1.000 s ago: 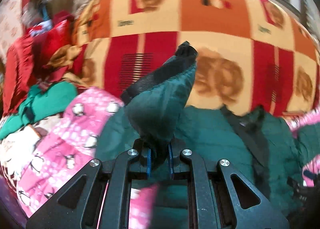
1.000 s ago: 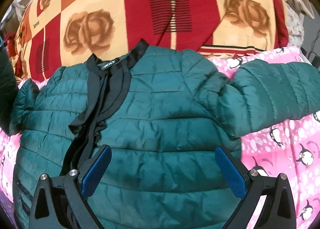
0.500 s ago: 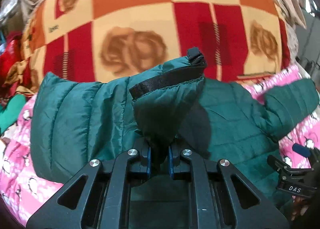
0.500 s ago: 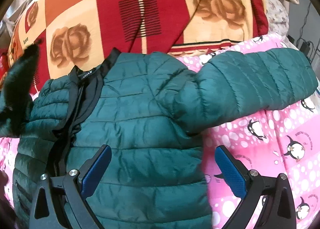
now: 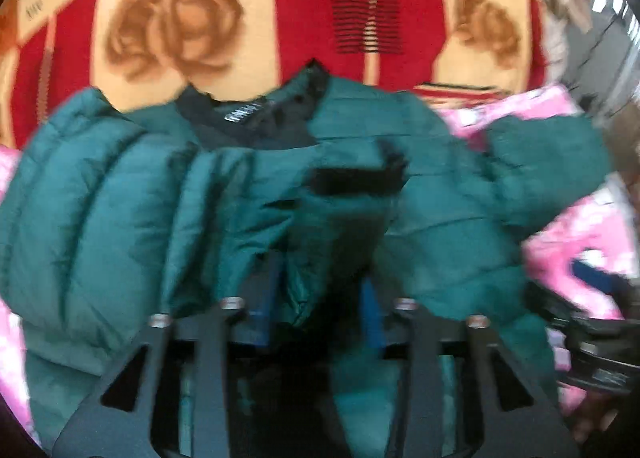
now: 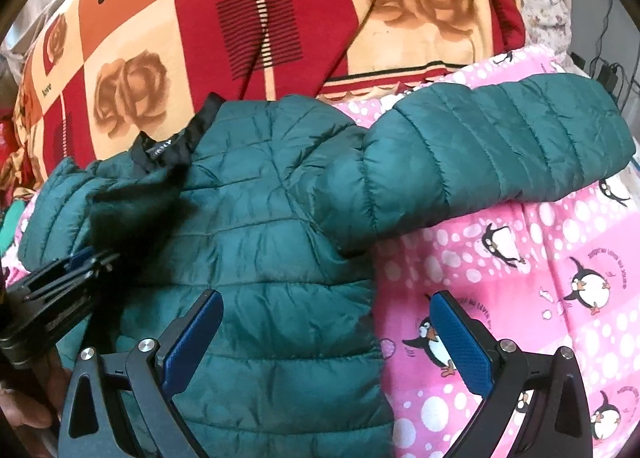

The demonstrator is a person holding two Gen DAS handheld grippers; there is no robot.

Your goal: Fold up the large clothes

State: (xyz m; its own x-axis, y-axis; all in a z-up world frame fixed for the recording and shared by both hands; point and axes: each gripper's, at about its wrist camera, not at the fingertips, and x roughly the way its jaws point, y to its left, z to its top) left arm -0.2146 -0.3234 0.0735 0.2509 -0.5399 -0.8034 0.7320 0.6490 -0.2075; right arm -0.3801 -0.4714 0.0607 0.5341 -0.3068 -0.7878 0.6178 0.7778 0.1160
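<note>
Nearest: right gripper (image 6: 326, 342), blue pads spread wide, holding nothing, poised over the hem edge of the jacket (image 6: 256, 218). Left gripper (image 5: 318, 298), jaws parted around the folded-over sleeve (image 5: 340, 218); actual grip cannot be told through the blur. Quilted dark-green puffer with black collar (image 6: 172, 146), front down on pink penguin blanket (image 6: 540, 298), other sleeve (image 6: 500, 154) outstretched. Beyond: red-and-cream rose-print blanket (image 6: 240, 18).

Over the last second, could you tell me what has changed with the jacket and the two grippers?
The left gripper has carried the jacket's left sleeve across onto the chest, and its fingers now look parted around it. The right gripper stayed open, and the right sleeve stayed spread on the pink blanket.
</note>
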